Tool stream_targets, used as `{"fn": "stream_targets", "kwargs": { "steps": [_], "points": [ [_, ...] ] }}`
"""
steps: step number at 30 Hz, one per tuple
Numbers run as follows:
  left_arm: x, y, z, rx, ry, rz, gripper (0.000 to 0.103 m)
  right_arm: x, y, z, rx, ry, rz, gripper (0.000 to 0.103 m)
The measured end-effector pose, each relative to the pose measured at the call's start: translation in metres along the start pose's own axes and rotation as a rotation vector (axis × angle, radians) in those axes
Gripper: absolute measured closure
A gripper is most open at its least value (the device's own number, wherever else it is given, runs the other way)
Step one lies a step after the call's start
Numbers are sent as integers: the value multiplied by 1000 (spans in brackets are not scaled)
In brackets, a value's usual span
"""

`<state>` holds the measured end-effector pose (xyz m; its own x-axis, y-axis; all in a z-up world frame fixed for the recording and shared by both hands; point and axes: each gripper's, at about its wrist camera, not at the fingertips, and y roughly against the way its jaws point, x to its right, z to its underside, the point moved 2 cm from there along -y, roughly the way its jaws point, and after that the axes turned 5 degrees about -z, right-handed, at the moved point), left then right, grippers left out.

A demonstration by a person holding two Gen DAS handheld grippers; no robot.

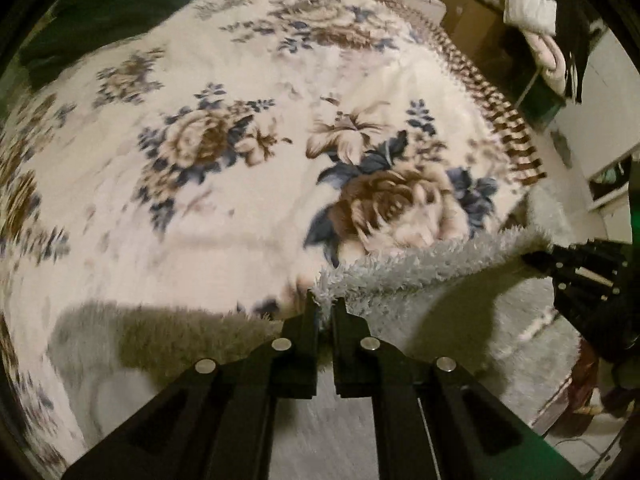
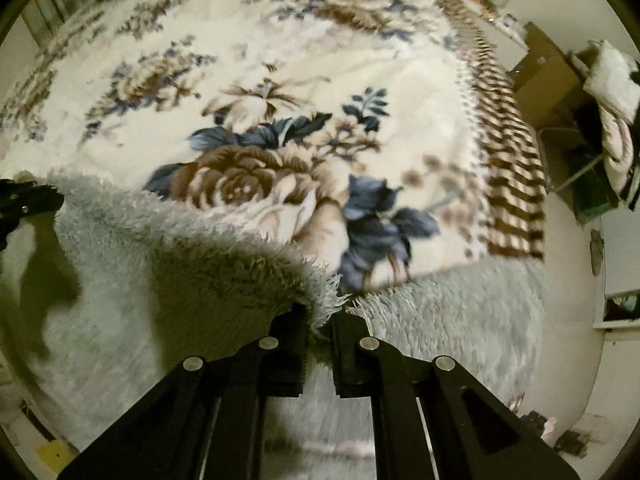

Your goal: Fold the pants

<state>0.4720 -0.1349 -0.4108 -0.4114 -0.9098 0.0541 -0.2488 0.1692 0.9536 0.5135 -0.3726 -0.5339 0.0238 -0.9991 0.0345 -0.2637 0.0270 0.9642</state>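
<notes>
The pants (image 1: 420, 268) are pale grey, fluffy fleece, held up above a floral blanket. My left gripper (image 1: 325, 306) is shut on one corner of their top edge. My right gripper (image 2: 322, 314) is shut on the other corner of the pants (image 2: 160, 264). The edge hangs stretched between the two grippers. The right gripper also shows at the right edge of the left wrist view (image 1: 584, 272), and the left gripper at the left edge of the right wrist view (image 2: 24, 200). The rest of the pants hangs below, partly hidden by the fingers.
A cream blanket with brown and blue flowers (image 1: 240, 140) covers the bed (image 2: 260, 92), with a striped border (image 2: 512, 152) at its right edge. A dark green cloth (image 1: 100, 12) lies at the far left. Cardboard boxes and heaped laundry (image 1: 532, 12) stand beyond the bed at the right.
</notes>
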Motion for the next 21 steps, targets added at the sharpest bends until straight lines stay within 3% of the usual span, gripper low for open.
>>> {"fn": "stream_targets", "kwargs": {
  "steps": [5,11,16,21],
  "points": [
    [21,47,81,10,105,-5,100,-30,68,81,70,11,-15,93],
    [37,63,194,-70,220,-11,100,-61,91,199,43,83,-23,93],
    [49,11,282,-210,322,-13,100,-75,58,285,-75,121,-38,93],
    [62,-47,314,-287,300,-67,96,-81,11,332,-150,145,-29,93]
  ]
}}
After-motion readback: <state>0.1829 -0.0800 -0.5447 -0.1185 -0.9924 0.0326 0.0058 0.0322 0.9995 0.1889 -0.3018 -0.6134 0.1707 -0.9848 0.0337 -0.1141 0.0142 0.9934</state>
